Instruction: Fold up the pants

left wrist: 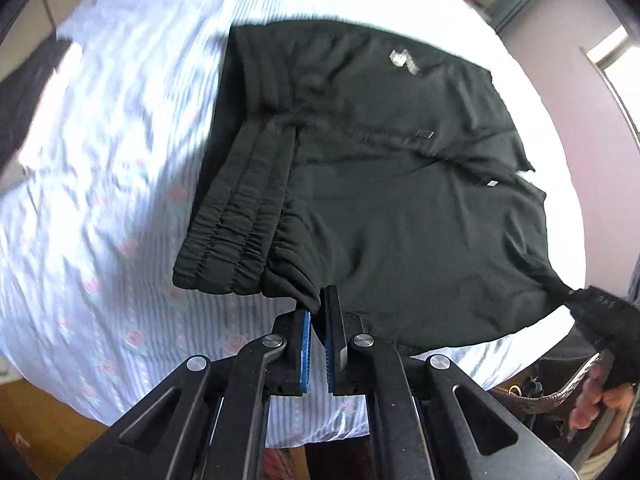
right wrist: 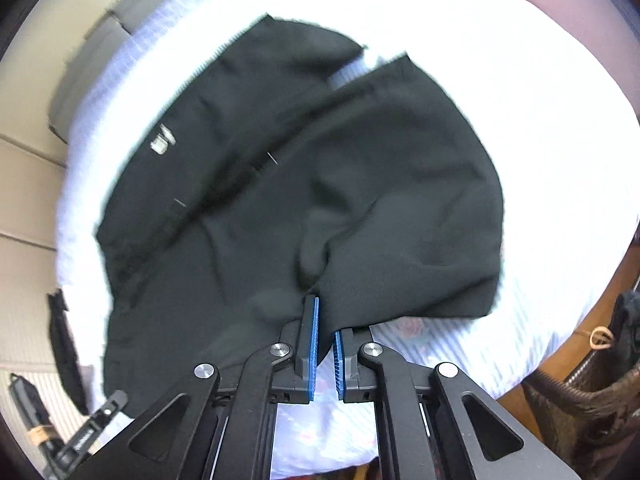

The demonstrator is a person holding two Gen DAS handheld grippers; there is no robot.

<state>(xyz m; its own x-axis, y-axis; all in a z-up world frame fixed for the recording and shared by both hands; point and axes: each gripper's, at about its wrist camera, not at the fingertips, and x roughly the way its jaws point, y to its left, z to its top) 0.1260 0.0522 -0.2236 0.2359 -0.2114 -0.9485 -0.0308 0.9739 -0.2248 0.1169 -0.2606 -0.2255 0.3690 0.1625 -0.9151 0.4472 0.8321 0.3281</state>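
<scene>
left claw (left wrist: 319,308) pinching pants (left wrist: 380,200) waistband corner

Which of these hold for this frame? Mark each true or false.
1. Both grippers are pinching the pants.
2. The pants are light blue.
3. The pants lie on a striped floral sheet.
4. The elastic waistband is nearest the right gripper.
1. True: the left gripper and the right gripper are each shut on the black pants.
2. False: they are black.
3. True: the sheet is striped with pink flowers.
4. False: the gathered waistband sits by the left gripper.
</scene>
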